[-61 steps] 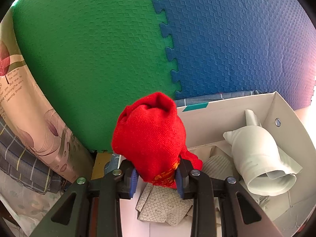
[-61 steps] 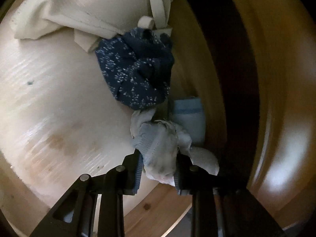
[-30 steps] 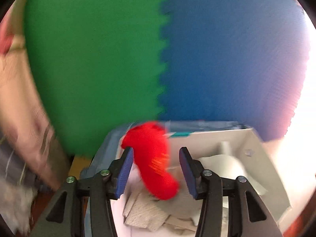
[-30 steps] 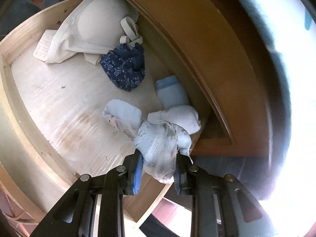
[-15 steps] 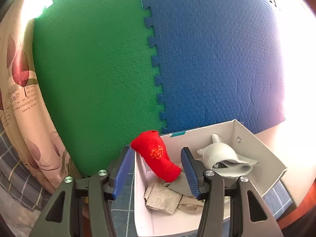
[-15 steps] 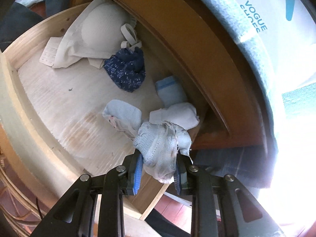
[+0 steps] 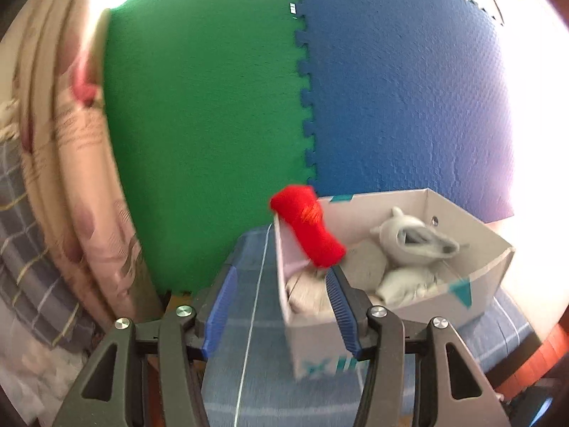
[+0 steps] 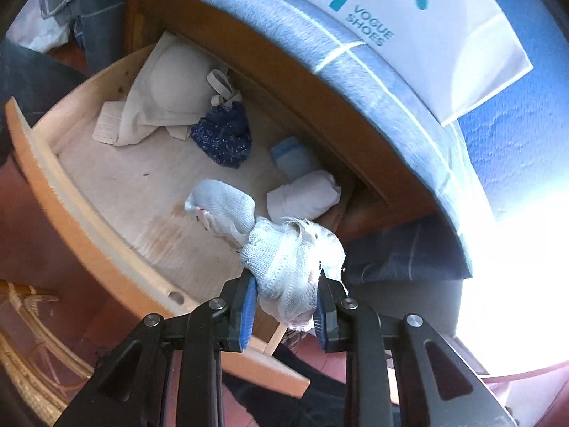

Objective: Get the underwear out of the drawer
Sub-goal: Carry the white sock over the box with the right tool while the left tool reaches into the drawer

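My right gripper (image 8: 284,306) is shut on a pale blue-white knit piece of underwear (image 8: 288,259) and holds it above the front corner of the open wooden drawer (image 8: 71,213). In the drawer lie a beige bra (image 8: 170,85), a dark blue speckled bundle (image 8: 224,135), a light blue folded piece (image 8: 291,156), a white roll (image 8: 306,195) and a pale blue bundle (image 8: 220,203). My left gripper (image 7: 281,306) is open and empty, back from the white shoe box (image 7: 490,252). A red garment (image 7: 306,227) hangs over the box's left rim.
The box holds grey-white rolled garments (image 7: 409,242) and stands on a blue cloth-covered top (image 7: 249,356). Green (image 7: 199,106) and blue (image 7: 409,89) foam mats stand behind it. A floral curtain (image 7: 64,142) hangs at left. A wicker piece (image 8: 25,348) is below the drawer.
My left gripper opened, let go of the red garment at the box rim and pulled back. My right gripper lifted the pale underwear up and away from the drawer.
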`<state>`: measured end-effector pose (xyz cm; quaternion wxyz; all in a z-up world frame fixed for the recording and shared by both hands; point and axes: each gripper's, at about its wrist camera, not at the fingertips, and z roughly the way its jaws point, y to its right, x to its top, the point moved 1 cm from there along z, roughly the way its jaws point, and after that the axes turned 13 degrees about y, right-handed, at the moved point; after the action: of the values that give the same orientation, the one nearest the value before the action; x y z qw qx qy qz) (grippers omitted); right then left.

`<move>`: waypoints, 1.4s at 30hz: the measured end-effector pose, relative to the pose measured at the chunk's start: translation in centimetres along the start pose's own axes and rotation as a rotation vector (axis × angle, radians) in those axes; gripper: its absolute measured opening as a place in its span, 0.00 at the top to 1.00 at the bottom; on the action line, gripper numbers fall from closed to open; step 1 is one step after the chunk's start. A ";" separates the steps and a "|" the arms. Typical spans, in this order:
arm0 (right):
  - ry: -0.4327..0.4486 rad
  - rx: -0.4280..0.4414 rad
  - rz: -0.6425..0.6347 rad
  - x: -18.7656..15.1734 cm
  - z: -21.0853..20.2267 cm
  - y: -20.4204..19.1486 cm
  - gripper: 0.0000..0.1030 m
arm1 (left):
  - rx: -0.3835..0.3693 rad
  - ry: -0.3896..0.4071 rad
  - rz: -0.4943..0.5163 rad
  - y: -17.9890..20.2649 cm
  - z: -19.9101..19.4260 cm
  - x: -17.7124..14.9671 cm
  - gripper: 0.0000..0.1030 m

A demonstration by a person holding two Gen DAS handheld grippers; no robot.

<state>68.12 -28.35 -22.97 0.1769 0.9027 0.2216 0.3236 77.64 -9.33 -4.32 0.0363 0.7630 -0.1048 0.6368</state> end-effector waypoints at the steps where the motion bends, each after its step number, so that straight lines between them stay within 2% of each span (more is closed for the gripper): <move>1: 0.004 0.001 0.008 -0.1 -0.4 0.2 0.76 | 0.003 0.000 -0.005 -0.3 -0.8 -0.9 0.46; 6: 0.023 0.011 0.051 -0.3 -2.4 1.6 0.76 | 0.029 -0.043 0.004 -1.1 -3.5 -5.7 0.45; 8: 0.036 0.002 0.063 0.0 -3.2 2.3 0.76 | 0.027 -0.070 -0.027 -1.4 -3.7 -7.4 0.45; 15: 0.104 -0.046 0.084 2.6 -7.8 5.6 0.75 | -0.002 -0.148 -0.032 0.1 -3.8 -12.1 0.45; 19: 0.156 -0.089 0.074 4.9 -10.1 7.5 0.74 | -0.027 -0.219 -0.039 0.7 -3.2 -14.9 0.45; 24: 0.235 -0.136 0.092 8.6 -13.0 10.6 0.73 | -0.038 -0.372 -0.044 1.4 -1.4 -18.0 0.45; 26: 0.266 -0.146 0.103 10.0 -14.0 11.8 0.73 | -0.043 -0.403 -0.048 1.6 -1.1 -18.8 0.45; 34: 0.389 -0.158 0.168 15.9 -16.8 15.4 0.72 | -0.064 -0.558 0.040 3.3 0.2 -22.0 0.45; 42: 0.448 -0.162 0.206 20.8 -16.4 17.0 0.71 | -0.061 -0.674 0.030 3.1 1.0 -24.4 0.45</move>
<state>76.49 -29.03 7.30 0.1611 0.8091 0.1358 0.5486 73.92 -9.82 -28.66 0.0128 0.9276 -0.1411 0.3458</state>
